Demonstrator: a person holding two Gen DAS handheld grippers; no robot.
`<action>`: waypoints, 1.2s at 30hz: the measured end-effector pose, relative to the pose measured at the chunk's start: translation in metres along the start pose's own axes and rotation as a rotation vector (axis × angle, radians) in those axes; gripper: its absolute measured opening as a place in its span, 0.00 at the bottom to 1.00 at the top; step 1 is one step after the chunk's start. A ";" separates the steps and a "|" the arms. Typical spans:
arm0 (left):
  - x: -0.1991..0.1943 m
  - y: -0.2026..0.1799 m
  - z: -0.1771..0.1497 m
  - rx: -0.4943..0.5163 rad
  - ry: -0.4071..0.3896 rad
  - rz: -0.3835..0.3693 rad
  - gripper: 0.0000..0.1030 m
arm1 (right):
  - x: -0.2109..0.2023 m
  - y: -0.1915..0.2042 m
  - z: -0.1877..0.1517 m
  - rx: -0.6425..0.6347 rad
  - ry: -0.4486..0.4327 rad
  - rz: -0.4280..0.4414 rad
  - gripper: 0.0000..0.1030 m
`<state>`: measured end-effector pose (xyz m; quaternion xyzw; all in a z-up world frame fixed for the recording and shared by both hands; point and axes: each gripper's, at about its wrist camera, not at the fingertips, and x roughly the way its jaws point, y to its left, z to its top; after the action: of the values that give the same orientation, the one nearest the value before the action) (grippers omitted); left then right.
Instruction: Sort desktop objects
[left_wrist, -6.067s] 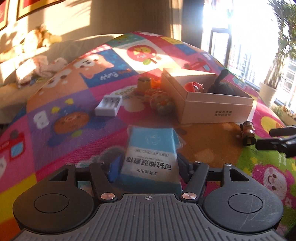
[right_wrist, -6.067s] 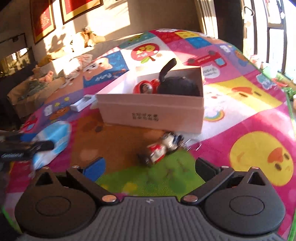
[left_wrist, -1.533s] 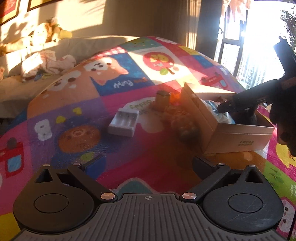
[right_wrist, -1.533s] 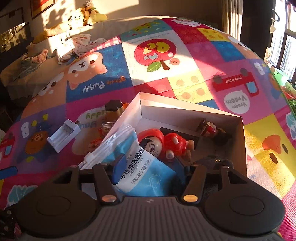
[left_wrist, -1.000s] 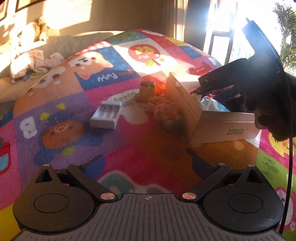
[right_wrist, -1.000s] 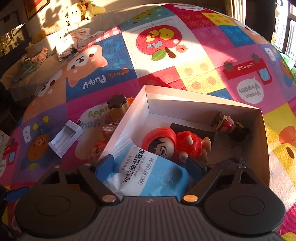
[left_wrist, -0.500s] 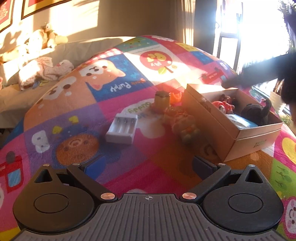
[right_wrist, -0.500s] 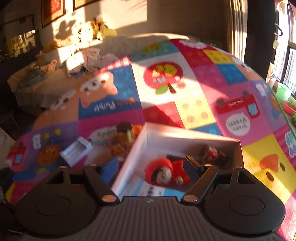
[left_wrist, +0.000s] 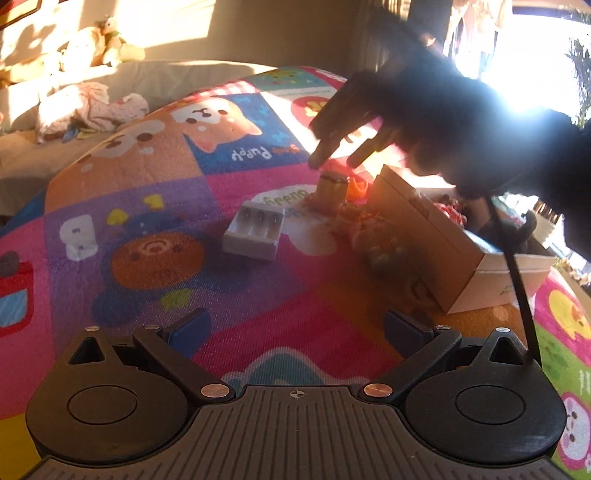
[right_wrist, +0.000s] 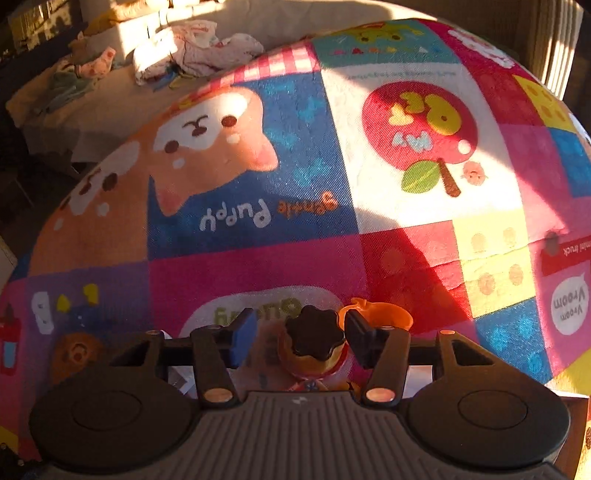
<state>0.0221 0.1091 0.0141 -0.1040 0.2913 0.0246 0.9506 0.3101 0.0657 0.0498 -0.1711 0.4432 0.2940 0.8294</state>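
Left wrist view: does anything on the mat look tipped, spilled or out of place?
Nothing spilled. The cardboard box sits askew to the mat's squares. The white battery charger and brown-capped jar lie unsorted outside it; glare hides the contents.

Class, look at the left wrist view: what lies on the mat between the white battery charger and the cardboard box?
A small amber jar and orange-patterned toys lie between the charger and the box.

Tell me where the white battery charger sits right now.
In the left wrist view, the white battery charger lies on the play mat, left of the yellow jar and the cardboard box.
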 end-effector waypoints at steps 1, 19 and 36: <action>0.000 0.001 0.000 -0.008 -0.002 -0.005 0.99 | 0.010 0.003 0.003 -0.020 0.018 -0.025 0.52; -0.001 0.004 -0.001 -0.033 0.008 -0.035 1.00 | 0.007 0.039 -0.040 -0.090 0.222 0.254 0.57; -0.003 -0.004 -0.002 -0.013 0.009 -0.004 1.00 | -0.148 -0.022 -0.208 -0.205 0.087 0.288 0.77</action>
<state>0.0188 0.1051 0.0151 -0.1110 0.2952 0.0239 0.9487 0.1279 -0.1140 0.0604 -0.2020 0.4661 0.4458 0.7370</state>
